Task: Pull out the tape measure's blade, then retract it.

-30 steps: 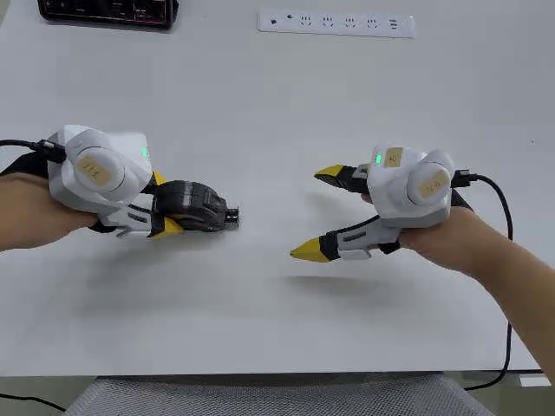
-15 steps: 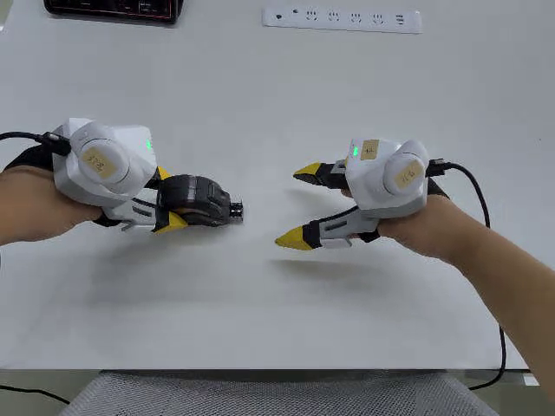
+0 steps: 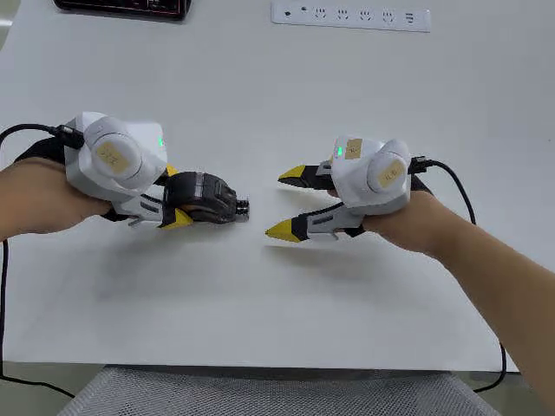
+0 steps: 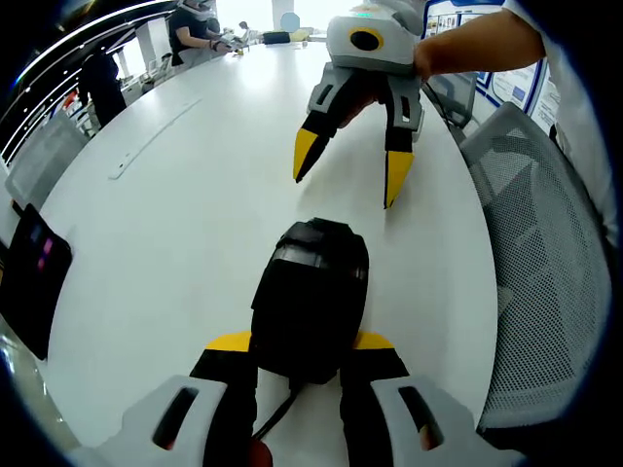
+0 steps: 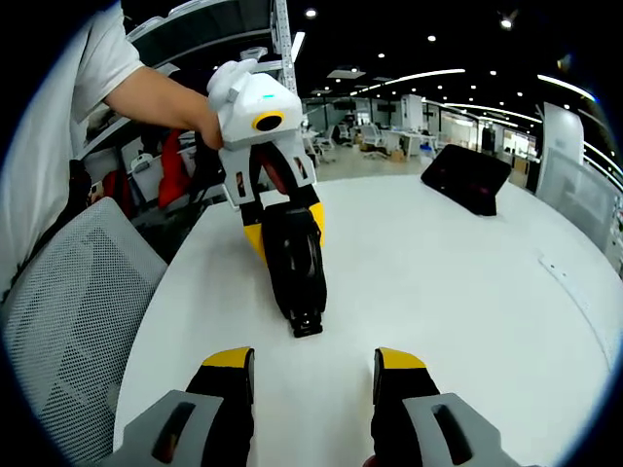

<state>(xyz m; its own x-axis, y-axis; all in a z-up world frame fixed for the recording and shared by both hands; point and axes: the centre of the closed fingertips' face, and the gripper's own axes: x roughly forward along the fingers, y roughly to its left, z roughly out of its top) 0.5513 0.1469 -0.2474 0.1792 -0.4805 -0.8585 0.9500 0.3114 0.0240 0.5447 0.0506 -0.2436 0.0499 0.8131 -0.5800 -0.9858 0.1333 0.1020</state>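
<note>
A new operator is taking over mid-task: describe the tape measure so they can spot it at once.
On the left half of the white workbench is the left tool. The tape measure is the chunky black case clamped between that tool's yellow-tipped jaws, its blade tip pointing at the open right tool. Unlike the white power strip and dark device at the far edge, it is held.
</note>
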